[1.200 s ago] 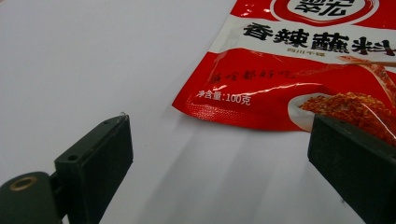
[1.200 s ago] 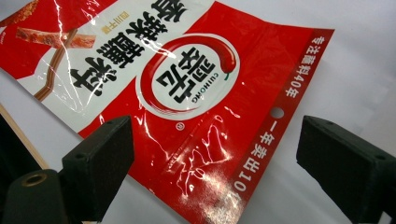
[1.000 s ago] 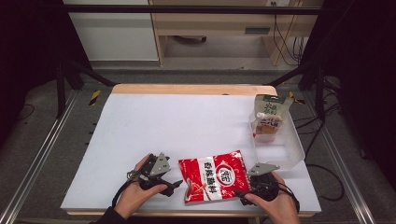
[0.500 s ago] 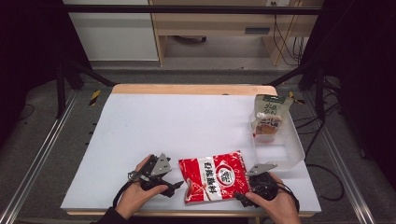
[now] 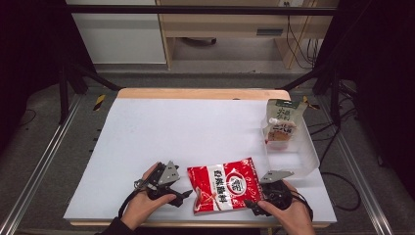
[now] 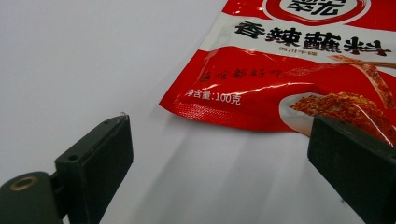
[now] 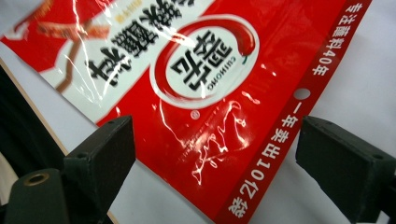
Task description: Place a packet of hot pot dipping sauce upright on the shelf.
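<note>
A red seasoning packet (image 5: 225,185) with white label and Chinese print lies flat near the table's front edge. My left gripper (image 5: 182,197) rests just left of it, open. In the left gripper view the packet's (image 6: 299,70) lower corner lies ahead between the wide-spread jaws, and the gripper (image 6: 219,154) holds nothing. My right gripper (image 5: 254,205) sits at the packet's right front corner, open. In the right gripper view the packet (image 7: 201,93) spans the space between the spread jaws, and its sealed edge with a hang hole reaches toward the gripper (image 7: 215,158).
A clear plastic bin (image 5: 306,159) stands at the table's right edge, with an upright green-topped pouch (image 5: 281,125) at its far end. The white table surface (image 5: 186,132) stretches behind the packet. The wooden front edge (image 5: 195,224) is close under both hands.
</note>
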